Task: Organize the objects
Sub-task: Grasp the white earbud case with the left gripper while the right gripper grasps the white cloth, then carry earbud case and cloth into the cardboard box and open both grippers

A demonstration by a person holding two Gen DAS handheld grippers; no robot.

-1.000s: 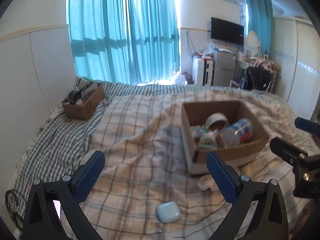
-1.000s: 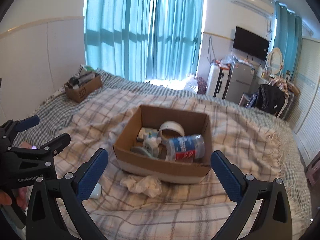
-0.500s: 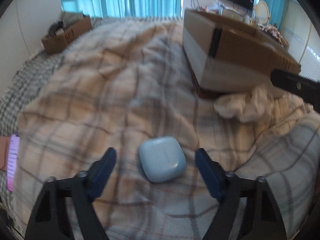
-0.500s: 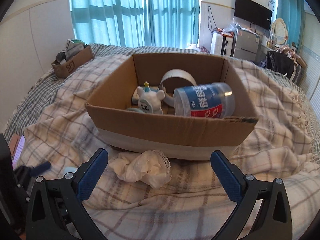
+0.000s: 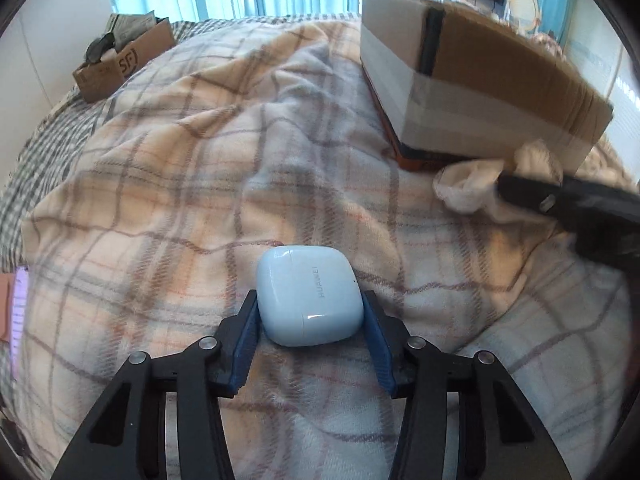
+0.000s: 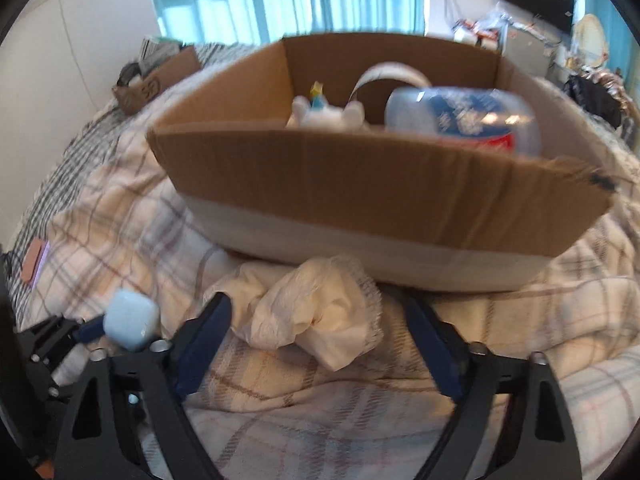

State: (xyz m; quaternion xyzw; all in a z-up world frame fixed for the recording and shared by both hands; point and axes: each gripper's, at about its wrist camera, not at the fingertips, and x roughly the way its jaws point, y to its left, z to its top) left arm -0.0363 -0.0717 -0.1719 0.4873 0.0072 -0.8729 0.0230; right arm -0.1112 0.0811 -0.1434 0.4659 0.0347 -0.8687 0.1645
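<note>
A pale blue earbud case (image 5: 309, 294) lies on the plaid blanket. My left gripper (image 5: 308, 320) is shut on it, both blue pads against its sides; it also shows in the right wrist view (image 6: 130, 322). A crumpled white cloth (image 6: 316, 314) lies in front of the cardboard box (image 6: 360, 184). My right gripper (image 6: 320, 316) is open with its fingers on either side of the cloth. The cloth also shows in the left wrist view (image 5: 472, 184), beside the box (image 5: 480, 92). The box holds a white toy bear (image 6: 324, 114), a tape roll (image 6: 392, 76) and a plastic bottle (image 6: 468, 120).
A smaller cardboard box (image 5: 120, 60) of odds and ends stands at the far left of the bed by the wall. A pink and brown flat item (image 5: 14, 304) lies at the blanket's left edge. Blue curtains (image 6: 280, 0) hang behind the bed.
My left gripper has come down and closed on the earbud case. My right gripper has come down and forward so that its fingers now straddle the white cloth.
</note>
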